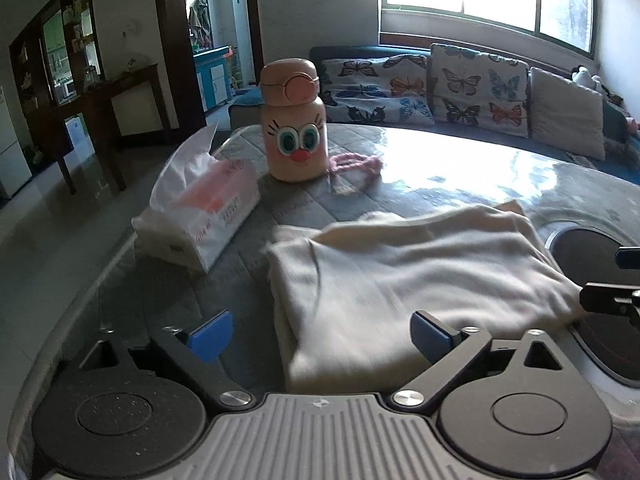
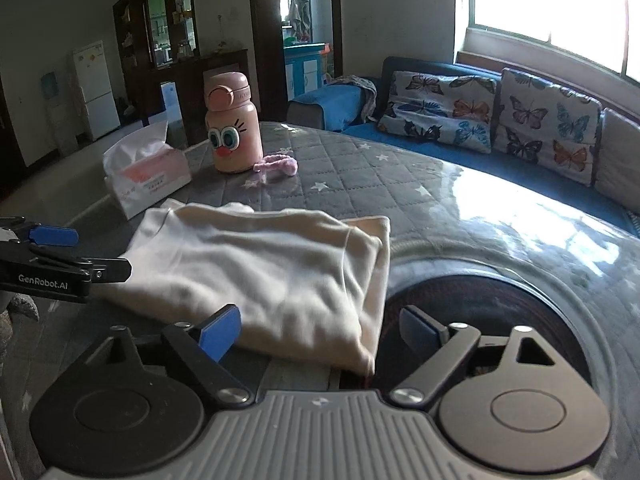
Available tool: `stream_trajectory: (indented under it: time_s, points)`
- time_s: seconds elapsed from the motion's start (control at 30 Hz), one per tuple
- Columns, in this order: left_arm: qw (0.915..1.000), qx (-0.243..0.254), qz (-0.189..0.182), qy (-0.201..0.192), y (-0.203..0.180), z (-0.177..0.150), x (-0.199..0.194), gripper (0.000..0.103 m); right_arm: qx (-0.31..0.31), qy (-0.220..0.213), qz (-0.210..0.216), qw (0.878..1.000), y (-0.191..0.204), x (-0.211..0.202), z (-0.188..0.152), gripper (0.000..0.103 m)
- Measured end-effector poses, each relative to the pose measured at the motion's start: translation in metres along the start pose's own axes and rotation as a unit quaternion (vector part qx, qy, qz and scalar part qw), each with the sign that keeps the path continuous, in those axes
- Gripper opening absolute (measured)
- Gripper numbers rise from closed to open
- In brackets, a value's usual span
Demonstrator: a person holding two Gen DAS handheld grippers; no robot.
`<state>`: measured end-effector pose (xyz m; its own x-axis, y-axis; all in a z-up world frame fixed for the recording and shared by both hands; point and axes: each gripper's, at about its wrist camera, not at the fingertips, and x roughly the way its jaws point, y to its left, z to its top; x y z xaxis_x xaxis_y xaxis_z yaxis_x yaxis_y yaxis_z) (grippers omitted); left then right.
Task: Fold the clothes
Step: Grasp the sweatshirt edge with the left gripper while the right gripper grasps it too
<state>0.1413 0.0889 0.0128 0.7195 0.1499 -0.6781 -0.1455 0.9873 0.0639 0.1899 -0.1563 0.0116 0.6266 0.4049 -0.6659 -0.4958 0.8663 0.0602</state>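
A cream garment (image 1: pixel 404 276), folded into a thick rectangle, lies on the grey quilted table (image 1: pixel 304 208). My left gripper (image 1: pixel 320 336) is open, its blue pads (image 1: pixel 210 336) wide apart on either side of the garment's near left corner without pressing on it. My right gripper (image 2: pixel 320 330) is open too and straddles the near right corner of the garment (image 2: pixel 260 268), which overhangs a round dark inset. The left gripper (image 2: pixel 80 254) shows at the left edge of the right wrist view. The right gripper (image 1: pixel 616 280) shows at the right edge of the left wrist view.
Behind the garment stand a tissue pack (image 1: pixel 200 220) and a pink bottle with a cartoon face (image 1: pixel 294 120), a pink knitted strap (image 1: pixel 356 164) beside it. A round dark inset (image 2: pixel 480 312) sits in the table at right. A sofa with butterfly cushions (image 2: pixel 492 120) runs along the far side.
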Motion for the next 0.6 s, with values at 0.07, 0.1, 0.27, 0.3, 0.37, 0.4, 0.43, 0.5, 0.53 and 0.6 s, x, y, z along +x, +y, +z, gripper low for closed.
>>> stream_trajectory:
  time_s: [0.07, 0.1, 0.27, 0.3, 0.37, 0.4, 0.43, 0.5, 0.53, 0.6]
  points:
    - [1.0, 0.005, 0.005, -0.002, 0.003, 0.007, 0.01, 0.089, -0.002, 0.001, 0.001, 1.0, -0.002, 0.013, 0.009, 0.082]
    - [0.9999, 0.007, 0.007, -0.003, 0.005, 0.011, 0.015, 0.086, -0.004, 0.001, 0.002, 1.0, -0.004, 0.02, 0.014, 0.081]
    - [1.0, 0.004, 0.004, 0.001, 0.021, 0.027, 0.043, 0.071, -0.008, 0.005, 0.012, 1.0, -0.01, 0.062, 0.041, 0.071]
    - [1.0, 0.005, 0.0, 0.002, 0.024, 0.028, 0.048, 0.067, -0.007, 0.007, 0.015, 1.0, -0.012, 0.072, 0.046, 0.071]
    - [0.9999, 0.008, -0.013, 0.008, 0.028, 0.031, 0.058, 0.063, -0.009, 0.015, 0.023, 1.0, -0.013, 0.091, 0.053, 0.069]
    - [0.9997, 0.009, -0.021, 0.012, 0.03, 0.032, 0.062, 0.063, -0.01, 0.02, 0.027, 0.999, -0.014, 0.101, 0.055, 0.067]
    - [0.9996, 0.013, -0.022, 0.015, 0.031, 0.032, 0.066, 0.063, -0.011, 0.024, 0.03, 0.999, -0.014, 0.111, 0.058, 0.066]
    - [0.9993, 0.021, -0.024, 0.021, 0.032, 0.032, 0.074, 0.063, -0.015, 0.032, 0.037, 0.999, -0.014, 0.127, 0.062, 0.065]
    - [0.9991, 0.021, -0.029, 0.023, 0.032, 0.032, 0.077, 0.061, -0.019, 0.035, 0.038, 0.998, -0.013, 0.131, 0.062, 0.063]
    - [0.9987, 0.02, -0.039, 0.026, 0.034, 0.032, 0.081, 0.045, -0.022, 0.034, 0.044, 0.998, -0.011, 0.135, 0.062, 0.048]
